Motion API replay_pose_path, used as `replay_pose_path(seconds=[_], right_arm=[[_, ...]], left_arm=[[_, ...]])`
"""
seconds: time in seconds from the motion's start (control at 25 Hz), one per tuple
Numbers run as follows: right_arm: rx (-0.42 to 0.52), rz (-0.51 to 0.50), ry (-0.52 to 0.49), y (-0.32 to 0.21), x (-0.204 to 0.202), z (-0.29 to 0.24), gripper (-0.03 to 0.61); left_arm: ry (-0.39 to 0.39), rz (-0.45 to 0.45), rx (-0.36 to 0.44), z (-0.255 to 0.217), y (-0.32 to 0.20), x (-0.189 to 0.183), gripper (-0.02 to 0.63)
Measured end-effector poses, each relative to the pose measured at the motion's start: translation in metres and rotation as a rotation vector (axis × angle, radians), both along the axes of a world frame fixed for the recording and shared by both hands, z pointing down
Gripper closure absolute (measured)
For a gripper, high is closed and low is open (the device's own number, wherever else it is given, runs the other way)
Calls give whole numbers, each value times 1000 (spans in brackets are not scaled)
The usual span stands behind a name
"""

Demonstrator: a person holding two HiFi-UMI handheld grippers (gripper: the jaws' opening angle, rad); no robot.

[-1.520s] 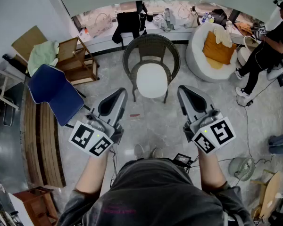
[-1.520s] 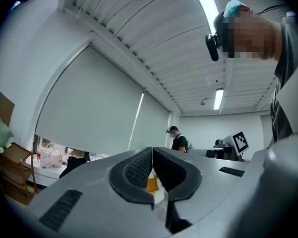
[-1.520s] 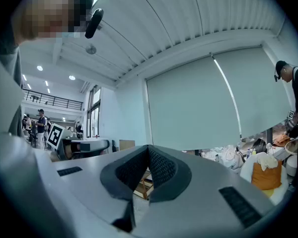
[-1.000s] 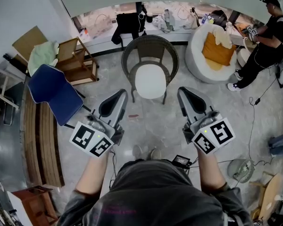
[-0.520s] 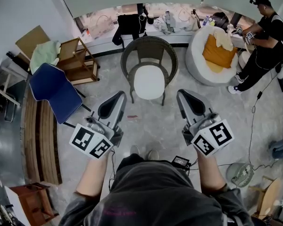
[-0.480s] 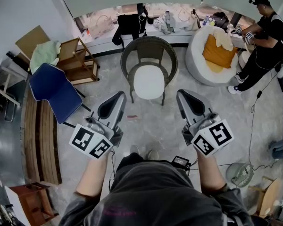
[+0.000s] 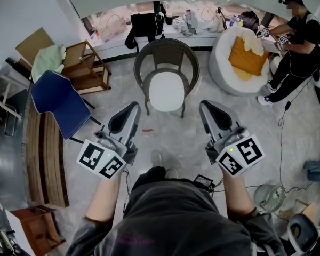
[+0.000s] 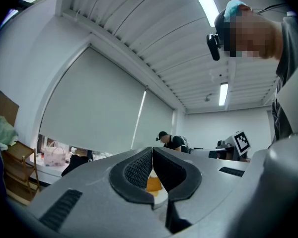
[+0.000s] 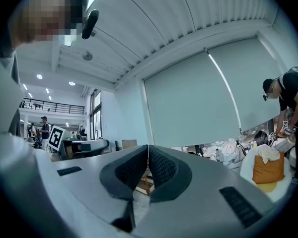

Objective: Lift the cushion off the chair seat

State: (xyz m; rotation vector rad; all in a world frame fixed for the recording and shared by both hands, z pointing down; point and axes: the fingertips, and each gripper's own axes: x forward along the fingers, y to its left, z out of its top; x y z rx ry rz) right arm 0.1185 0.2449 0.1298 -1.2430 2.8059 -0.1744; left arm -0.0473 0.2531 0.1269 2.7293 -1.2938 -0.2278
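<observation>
A white cushion (image 7: 166, 93) lies on the seat of a round dark wicker chair (image 7: 167, 55) at the middle of the floor in the head view. My left gripper (image 7: 134, 107) and right gripper (image 7: 205, 106) are held level side by side, short of the chair and apart from it. Both are shut with nothing between the jaws. In the left gripper view the left gripper (image 8: 152, 150) has its pads pressed together. The right gripper (image 9: 148, 148) is shut the same way in the right gripper view. Neither gripper view shows the cushion.
A blue chair (image 7: 57, 103) and a wooden chair with green cloth (image 7: 77, 64) stand at the left. A white round armchair with an orange pillow (image 7: 244, 56) is at the right, a person (image 7: 298, 41) beside it. A small fan (image 7: 268, 194) and cables lie on the floor.
Both grippers stay shut and edge slightly toward the chair as my foot steps forward. The person at the right has straightened and shifted toward the back counter.
</observation>
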Motion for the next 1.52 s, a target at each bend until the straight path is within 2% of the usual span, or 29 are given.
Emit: replay_pose_path(seconds=[0.28,0.56,1.16,1.52], right_arm=[[-24,4,10,-27,-2,8,565],[-60,25,24,-75,-9,26,565],[-142,59,62,-197,-61,58,565],[-197,90,74,-245,-77,83,565]], left_arm=[[10,0,-17,7,-29,-4,603],[18,16,-49,27,-82,-14,603],[27,48,-142,69,-213,-70,603],[23,62,-215,100,-259,-90,603]])
